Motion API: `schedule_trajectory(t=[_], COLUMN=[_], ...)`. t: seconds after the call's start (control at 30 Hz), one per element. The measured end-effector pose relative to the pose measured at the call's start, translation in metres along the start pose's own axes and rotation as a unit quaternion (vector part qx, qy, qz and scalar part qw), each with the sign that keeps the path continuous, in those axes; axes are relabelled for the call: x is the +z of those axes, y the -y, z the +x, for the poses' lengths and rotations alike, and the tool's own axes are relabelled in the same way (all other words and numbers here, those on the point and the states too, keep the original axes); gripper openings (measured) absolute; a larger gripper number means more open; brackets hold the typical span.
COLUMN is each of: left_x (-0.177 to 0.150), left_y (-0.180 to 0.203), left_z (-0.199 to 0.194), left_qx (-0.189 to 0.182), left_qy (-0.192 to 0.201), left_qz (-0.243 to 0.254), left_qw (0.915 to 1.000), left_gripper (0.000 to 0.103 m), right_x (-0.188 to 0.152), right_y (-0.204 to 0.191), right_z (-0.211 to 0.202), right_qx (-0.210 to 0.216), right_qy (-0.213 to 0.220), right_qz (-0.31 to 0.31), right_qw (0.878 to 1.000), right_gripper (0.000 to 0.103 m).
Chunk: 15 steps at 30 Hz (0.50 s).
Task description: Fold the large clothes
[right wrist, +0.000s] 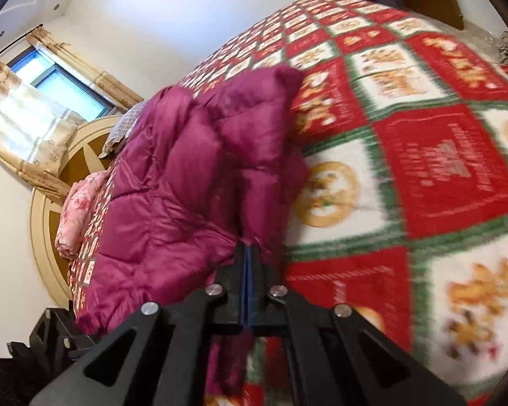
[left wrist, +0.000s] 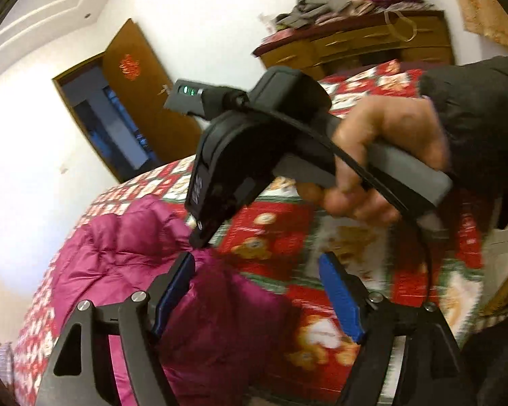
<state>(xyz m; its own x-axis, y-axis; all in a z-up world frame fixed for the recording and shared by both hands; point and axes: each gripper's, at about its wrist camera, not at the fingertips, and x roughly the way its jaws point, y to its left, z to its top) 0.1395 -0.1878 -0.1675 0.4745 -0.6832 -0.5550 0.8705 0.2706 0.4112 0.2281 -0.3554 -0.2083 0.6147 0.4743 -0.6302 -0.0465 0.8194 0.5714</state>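
Observation:
A magenta puffer jacket [left wrist: 125, 260] lies bunched on a bed with a red, green and white patterned quilt [left wrist: 281, 230]. My left gripper [left wrist: 257, 270] is open, its blue pads [left wrist: 338, 297] spread over the jacket's edge and the quilt, holding nothing. The right gripper [left wrist: 199, 237], held by a hand, points down with its tip at the jacket just ahead of my left fingers. In the right wrist view the right gripper [right wrist: 247, 253] is shut on a fold of the jacket [right wrist: 172, 182], which rises in front of it over the quilt [right wrist: 440, 169].
A wooden dresser [left wrist: 362, 47] piled with clothes stands beyond the bed, next to an open wooden door [left wrist: 135, 101]. A round headboard [right wrist: 47, 209], folded pink bedding [right wrist: 74, 213] and a curtained window [right wrist: 44, 91] are at the bed's head.

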Motion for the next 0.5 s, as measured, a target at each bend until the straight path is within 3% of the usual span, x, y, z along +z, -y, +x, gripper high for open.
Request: schedule_trajectory(t=[0.13, 0.2, 0.27, 0.33, 0.4, 0.47, 0.5], left_x=[-0.006, -0.015, -0.026, -0.041, -0.053, -0.065, -0.070], left_y=[-0.011, -0.033, -0.064, -0.104, -0.135, -0.161, -0.170], left_z=[-0.030, -0.051, -0.073, -0.099, -0.117, -0.136, -0.140], left_qx=[-0.049, -0.075, -0.101, -0.128, -0.142, -0.110, -0.079], left_qy=[0.019, 0.026, 0.041, 0.070, 0.098, 0.123, 0.127], left_qz=[-0.057, -0.120, -0.197, -0.281, -0.343, -0.379, -0.388], left_qw=[0.9970, 0.9895, 0.9743, 0.9484, 0.9233, 0.9107, 0.9094], left_gripper=[0.076, 0.076, 0.076, 0.078, 0.087, 0.093, 0.093], right_x=[-0.005, -0.005, -0.005, -0.004, -0.006, -0.007, -0.008], right_y=[0.002, -0.004, -0.020, -0.035, -0.053, -0.069, -0.074], right_z=[-0.029, -0.038, -0.040, -0.038, -0.033, -0.025, -0.022], right_qx=[-0.033, -0.033, -0.027, -0.016, -0.005, -0.003, 0.005], right_qy=[0.026, 0.038, 0.043, 0.046, 0.046, 0.044, 0.041], right_qz=[-0.002, -0.009, -0.023, -0.042, -0.068, -0.083, -0.085], right_qw=[0.999, 0.999, 0.998, 0.998, 0.997, 0.996, 0.995], right_gripper=[0.014, 0.014, 0.014, 0.014, 0.014, 0.014, 0.014])
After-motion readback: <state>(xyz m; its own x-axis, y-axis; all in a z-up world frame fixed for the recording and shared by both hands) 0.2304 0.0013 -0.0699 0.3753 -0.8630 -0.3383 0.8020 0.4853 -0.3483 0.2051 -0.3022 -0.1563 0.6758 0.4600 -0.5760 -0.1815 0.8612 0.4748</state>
